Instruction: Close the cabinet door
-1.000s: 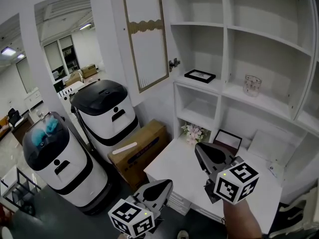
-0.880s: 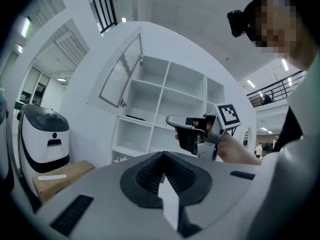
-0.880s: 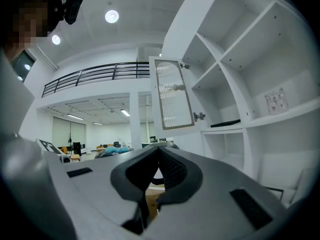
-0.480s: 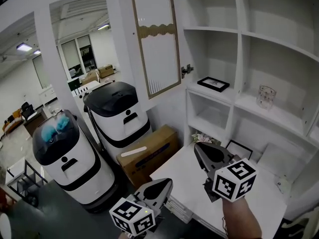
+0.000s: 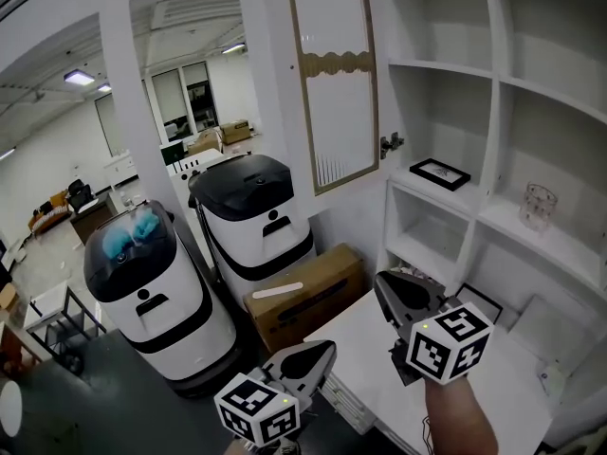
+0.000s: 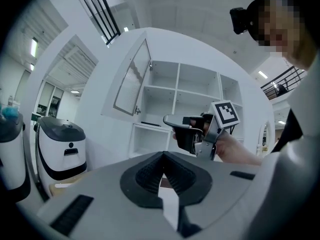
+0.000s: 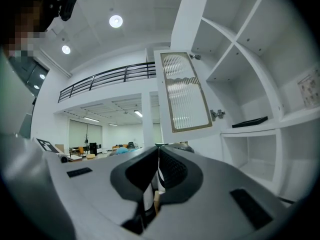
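You're approaching: your left claw and right claw are both closed and empty, apart from the open white-framed ribbed-glass cabinet door. Next, reach its outer face and push.

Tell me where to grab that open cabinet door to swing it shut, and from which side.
Take the cabinet door by its free vertical edge, low down, the side away from the hinge. It stands swung out from the shelves, so that edge probably gives the most leverage. Come from the left, behind the panel, and bring it rightwards.
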A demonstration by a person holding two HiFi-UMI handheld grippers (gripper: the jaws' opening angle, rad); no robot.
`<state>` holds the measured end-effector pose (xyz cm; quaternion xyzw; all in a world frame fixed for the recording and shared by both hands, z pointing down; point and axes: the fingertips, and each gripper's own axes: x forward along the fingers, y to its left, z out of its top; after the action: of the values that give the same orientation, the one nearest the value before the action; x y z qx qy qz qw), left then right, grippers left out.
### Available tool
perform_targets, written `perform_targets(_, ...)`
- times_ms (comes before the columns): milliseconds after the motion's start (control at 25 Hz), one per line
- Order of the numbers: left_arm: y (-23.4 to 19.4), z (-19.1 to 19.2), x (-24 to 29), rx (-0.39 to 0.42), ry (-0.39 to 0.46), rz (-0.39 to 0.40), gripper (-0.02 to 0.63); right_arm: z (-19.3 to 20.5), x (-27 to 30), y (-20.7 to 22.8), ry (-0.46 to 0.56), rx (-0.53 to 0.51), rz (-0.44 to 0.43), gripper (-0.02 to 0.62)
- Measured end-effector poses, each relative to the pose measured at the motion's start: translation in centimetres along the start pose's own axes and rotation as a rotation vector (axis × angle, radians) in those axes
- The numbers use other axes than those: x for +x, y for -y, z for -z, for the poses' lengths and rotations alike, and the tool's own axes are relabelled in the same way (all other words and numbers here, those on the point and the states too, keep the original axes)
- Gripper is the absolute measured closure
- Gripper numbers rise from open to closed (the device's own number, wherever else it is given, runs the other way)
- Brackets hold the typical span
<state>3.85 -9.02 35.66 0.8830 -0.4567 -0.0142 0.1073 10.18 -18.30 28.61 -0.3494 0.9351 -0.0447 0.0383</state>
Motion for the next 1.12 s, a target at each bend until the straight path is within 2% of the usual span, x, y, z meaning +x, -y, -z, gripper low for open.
perform_targets(240,-2.6,-0.7,-0.2,0.007,-0.001,-0.013,0.604,0.7,3.1,-0.5,-0.008,0.012,-0.014,0.591)
perform_targets(440,-5.8,-1.6,0.0,0.010,0.001,0.008,0.604,0.8,6.9,-1.0,-0.011,0.003,-0.006,0.590)
perform_targets(920,-14.2,-3.6,1.2,0.009,-0.019,0.095,0.604,1.1,15.8,-0.5,-0.008,-0.004,0.099,0.585)
perform_targets(1040,-16.2,-3.7,1.4,0.006,-0.022,0.119,0.604,1.2,17.6,-0.1,-0.007,-0.009,0.140,0.521)
perform_targets(1120,-17.5,-3.9,1.7,0.003,-0.022,0.139,0.604,1.4,18.8,0.0,-0.009,-0.013,0.165,0.508)
